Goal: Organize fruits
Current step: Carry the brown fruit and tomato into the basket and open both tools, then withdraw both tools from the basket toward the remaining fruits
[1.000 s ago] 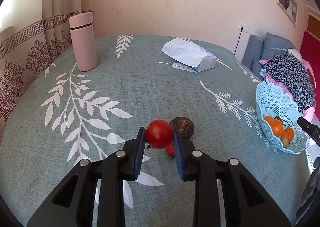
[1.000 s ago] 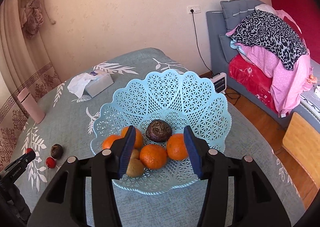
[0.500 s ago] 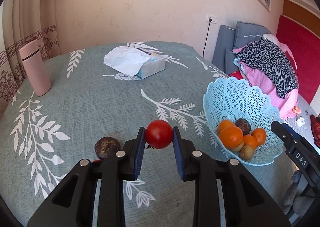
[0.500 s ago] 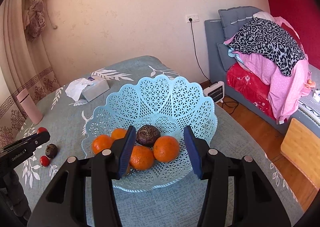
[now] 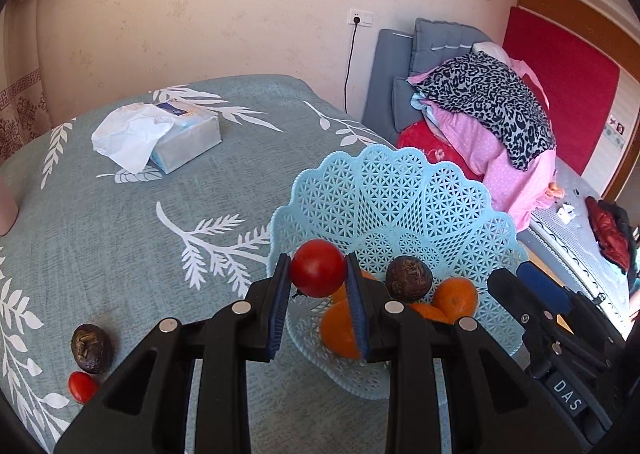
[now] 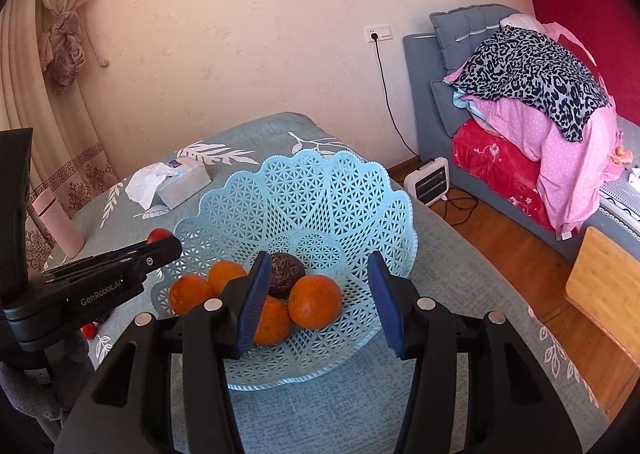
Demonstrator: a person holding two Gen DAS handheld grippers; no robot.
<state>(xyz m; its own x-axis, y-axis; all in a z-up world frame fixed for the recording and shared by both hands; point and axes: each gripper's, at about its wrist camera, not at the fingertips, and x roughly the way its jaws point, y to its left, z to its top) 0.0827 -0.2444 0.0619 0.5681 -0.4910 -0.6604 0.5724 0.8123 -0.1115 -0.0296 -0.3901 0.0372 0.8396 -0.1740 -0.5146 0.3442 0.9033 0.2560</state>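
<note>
Left gripper (image 5: 318, 286) clamps the red tomato (image 5: 318, 268) just over the near-left rim of the blue basket (image 5: 384, 189), set for a drop beside the oranges (image 6: 314, 306). Right gripper (image 6: 316, 302) sits open and empty at the basket's front, likely steadying nothing, just clear.

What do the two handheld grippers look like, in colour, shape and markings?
Both the left gripper and the right gripper have black plastic bodies, silver round screws and blue ribbed pads. The left's side reads "GenRobot.AI"; the right's shows "DAS". A grey sleeve shows.
</note>
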